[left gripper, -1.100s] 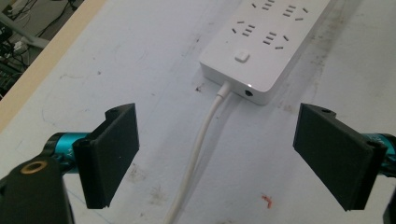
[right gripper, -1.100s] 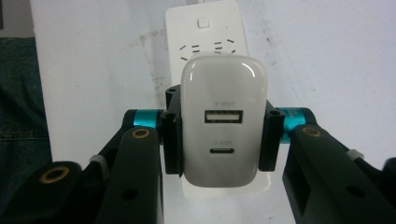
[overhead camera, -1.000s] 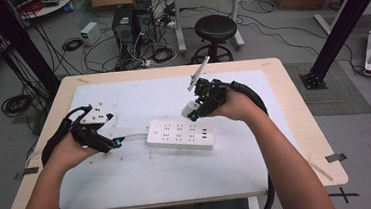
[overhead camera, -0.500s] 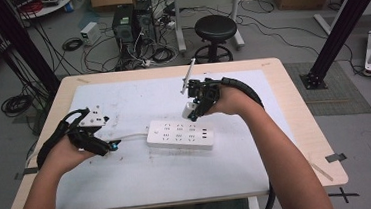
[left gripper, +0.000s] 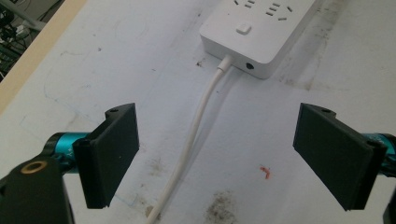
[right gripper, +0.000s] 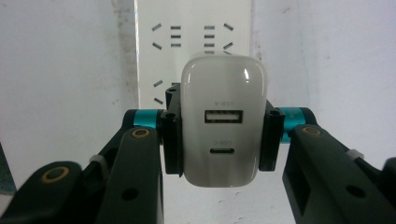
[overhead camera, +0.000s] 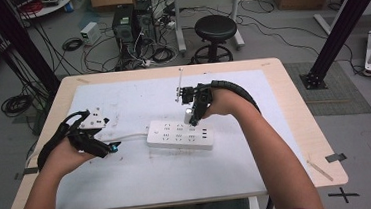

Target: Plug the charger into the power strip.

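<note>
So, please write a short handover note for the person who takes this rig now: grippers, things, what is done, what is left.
Right gripper: shut on the white USB charger, held above the power strip.
Left gripper: open, holding nothing, its jaws on either side of the strip's white cable near the strip's end.
Done: charger picked up and brought over the sockets.
Left: probably line up the charger, press it into a socket, then let go. Its prongs are hidden.

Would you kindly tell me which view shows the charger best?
The right gripper view: the charger fills its centre, both ports facing the camera, clamped between the pads. In the high view it is a small white block under the right gripper, above the power strip.
</note>
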The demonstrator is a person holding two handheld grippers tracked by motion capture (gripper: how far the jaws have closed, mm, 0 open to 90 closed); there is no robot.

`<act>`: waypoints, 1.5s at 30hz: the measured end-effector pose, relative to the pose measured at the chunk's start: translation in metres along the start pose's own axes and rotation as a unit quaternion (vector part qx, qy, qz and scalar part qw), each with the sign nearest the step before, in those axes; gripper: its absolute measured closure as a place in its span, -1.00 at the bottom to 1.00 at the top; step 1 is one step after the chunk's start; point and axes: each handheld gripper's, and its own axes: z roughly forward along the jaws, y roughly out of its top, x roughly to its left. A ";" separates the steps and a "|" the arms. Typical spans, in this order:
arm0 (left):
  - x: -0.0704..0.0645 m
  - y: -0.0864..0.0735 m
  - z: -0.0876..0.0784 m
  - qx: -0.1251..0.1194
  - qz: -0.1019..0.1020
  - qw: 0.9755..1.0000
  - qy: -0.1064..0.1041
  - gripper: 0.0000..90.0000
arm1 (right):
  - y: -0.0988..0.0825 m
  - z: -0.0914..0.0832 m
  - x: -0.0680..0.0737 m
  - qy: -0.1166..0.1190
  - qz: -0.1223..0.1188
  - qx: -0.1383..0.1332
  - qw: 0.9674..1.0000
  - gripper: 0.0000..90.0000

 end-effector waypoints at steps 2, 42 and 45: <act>0.000 0.000 0.001 0.002 0.001 1.000 0.001 -0.68 | 0.001 0.003 0.000 0.002 0.001 0.009 1.000 0.41; -0.002 0.001 0.004 -0.007 0.002 1.000 0.001 -0.68 | 0.011 0.031 -0.001 0.000 -0.005 0.054 0.999 0.41; -0.002 0.002 0.003 -0.008 0.002 1.000 0.002 -0.68 | 0.013 0.040 -0.001 -0.001 -0.009 0.072 0.997 0.42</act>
